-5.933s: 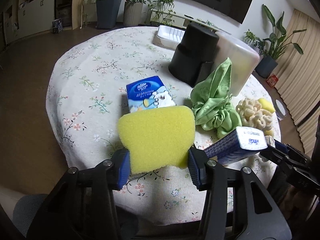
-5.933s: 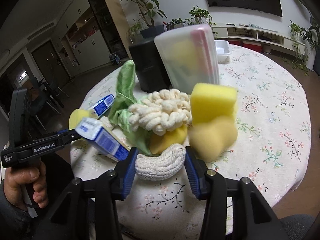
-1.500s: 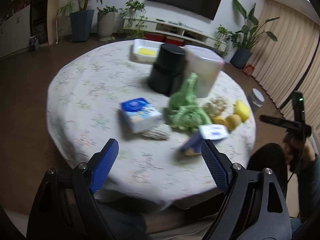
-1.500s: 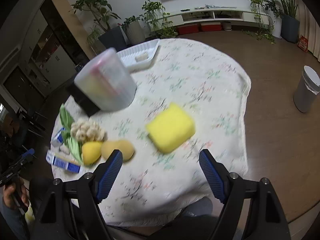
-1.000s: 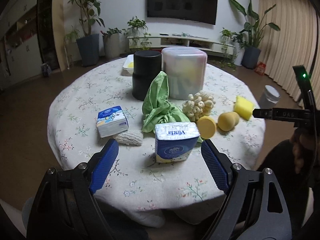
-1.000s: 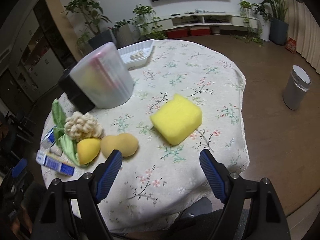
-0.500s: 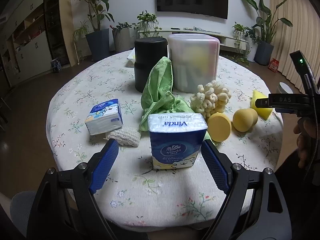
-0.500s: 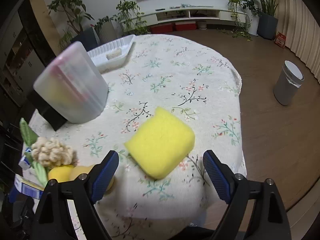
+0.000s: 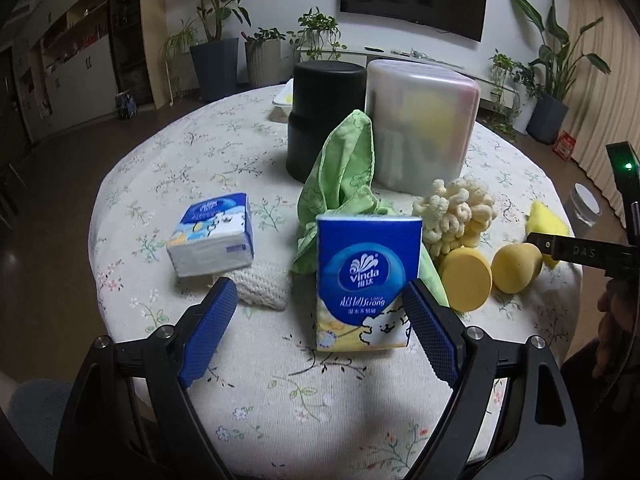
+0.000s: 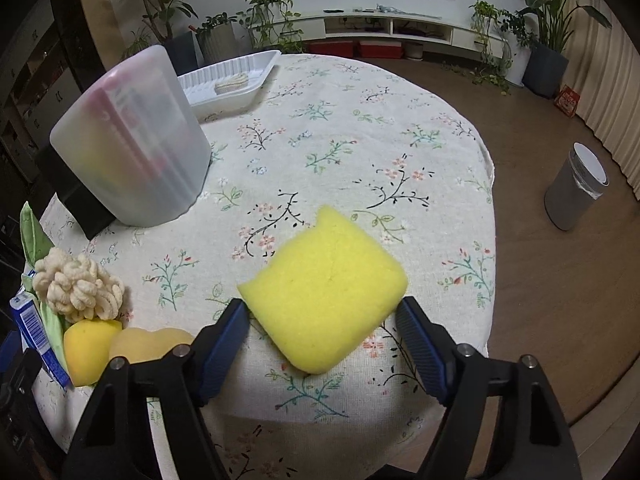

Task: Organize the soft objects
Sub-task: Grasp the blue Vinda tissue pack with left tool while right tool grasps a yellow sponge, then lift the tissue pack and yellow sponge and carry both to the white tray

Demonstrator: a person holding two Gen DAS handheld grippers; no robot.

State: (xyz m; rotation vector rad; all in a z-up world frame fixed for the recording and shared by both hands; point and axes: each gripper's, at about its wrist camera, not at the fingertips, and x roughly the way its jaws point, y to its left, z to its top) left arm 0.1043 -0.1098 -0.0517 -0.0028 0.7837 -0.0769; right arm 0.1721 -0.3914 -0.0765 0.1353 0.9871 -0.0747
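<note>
Both grippers have dropped in close: right gripper closing around the yellow sponge, left gripper wide apart near the tissue pack. Pickups look next.

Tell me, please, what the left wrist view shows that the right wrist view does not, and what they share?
Only the left wrist view shows the upright blue Vinda tissue pack between the open left gripper, a second flat tissue pack and the white knitted pad. Only the right wrist view shows the white ridged plastic tray in full, and the large yellow sponge block between the closing right gripper, pads not clearly pressing it. Both share the frosted plastic container, cream loopy sponge and floral tablecloth.
</note>
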